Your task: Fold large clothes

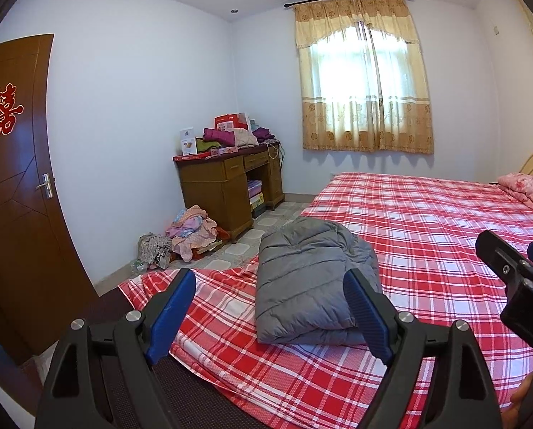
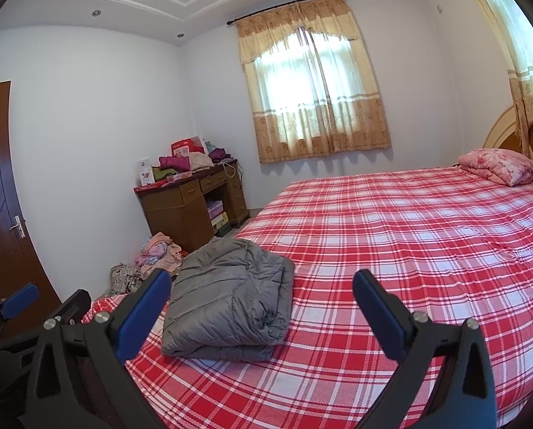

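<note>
Padding in the grey quilted puffer jacket (image 1: 309, 279) is likely to be the trouble: folded into a thick bundle near the foot corner of the bed with the red-and-white plaid sheet (image 1: 427, 221), close to its left edge, it could spring apart if left unpressed. A nudge could send it over that edge toward the heap of pastel clothes (image 1: 193, 232) on the floor. The left claw (image 1: 270, 307) and right claw (image 2: 262, 314) are both spread wide, nothing held.

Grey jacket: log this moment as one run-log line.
grey jacket: folded, lying on bed | left gripper: open, empty | right gripper: open, empty | contact: none
</note>
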{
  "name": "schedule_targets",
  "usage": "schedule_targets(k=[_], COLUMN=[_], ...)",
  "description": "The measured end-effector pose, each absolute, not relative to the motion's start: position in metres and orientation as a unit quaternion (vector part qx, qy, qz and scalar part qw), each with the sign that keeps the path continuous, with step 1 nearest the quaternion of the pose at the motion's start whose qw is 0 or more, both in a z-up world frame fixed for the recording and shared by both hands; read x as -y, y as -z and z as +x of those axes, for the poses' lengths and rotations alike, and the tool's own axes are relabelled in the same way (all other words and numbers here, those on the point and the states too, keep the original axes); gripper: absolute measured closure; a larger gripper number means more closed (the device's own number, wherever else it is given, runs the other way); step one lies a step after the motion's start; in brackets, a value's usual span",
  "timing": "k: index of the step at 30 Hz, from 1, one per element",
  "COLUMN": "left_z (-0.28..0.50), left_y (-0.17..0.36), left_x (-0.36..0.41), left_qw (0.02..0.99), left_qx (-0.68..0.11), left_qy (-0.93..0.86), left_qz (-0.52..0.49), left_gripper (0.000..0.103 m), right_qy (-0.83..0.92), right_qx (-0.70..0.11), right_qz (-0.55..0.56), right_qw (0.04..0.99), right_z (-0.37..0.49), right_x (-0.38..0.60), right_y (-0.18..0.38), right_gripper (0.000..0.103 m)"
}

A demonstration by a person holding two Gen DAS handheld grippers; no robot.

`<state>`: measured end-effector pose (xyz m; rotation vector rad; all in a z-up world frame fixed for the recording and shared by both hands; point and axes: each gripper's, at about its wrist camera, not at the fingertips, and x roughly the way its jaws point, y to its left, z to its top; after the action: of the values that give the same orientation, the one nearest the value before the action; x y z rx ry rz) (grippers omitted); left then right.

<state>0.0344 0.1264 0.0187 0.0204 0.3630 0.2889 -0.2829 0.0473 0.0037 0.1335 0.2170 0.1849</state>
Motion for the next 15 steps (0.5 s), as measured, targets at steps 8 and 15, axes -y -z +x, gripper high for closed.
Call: schedule_targets(k=[8,15], left_z=[0.0343,0.0336], left_y=[-0.0185,-0.0201], left_x=[-0.1225,-0.1254], left_qw=[0.972,0.971], left_qx=[-0.174,-0.168], left_qy=[-0.158,-0.17], left_qz=[0.018,0.02], left_gripper=[0.017,0.017], right_qy=[-0.091,-0.089], right_qx=[-0.105,-0.099], right_qz=[0.065,0.061], right_qw=[0.988,0.989], right_z=[-0.284,-0.2853], right_x=[-0.0475,-0.0429], right_y=[-0.0045,-0.0056], right_gripper=[0.0,0.0])
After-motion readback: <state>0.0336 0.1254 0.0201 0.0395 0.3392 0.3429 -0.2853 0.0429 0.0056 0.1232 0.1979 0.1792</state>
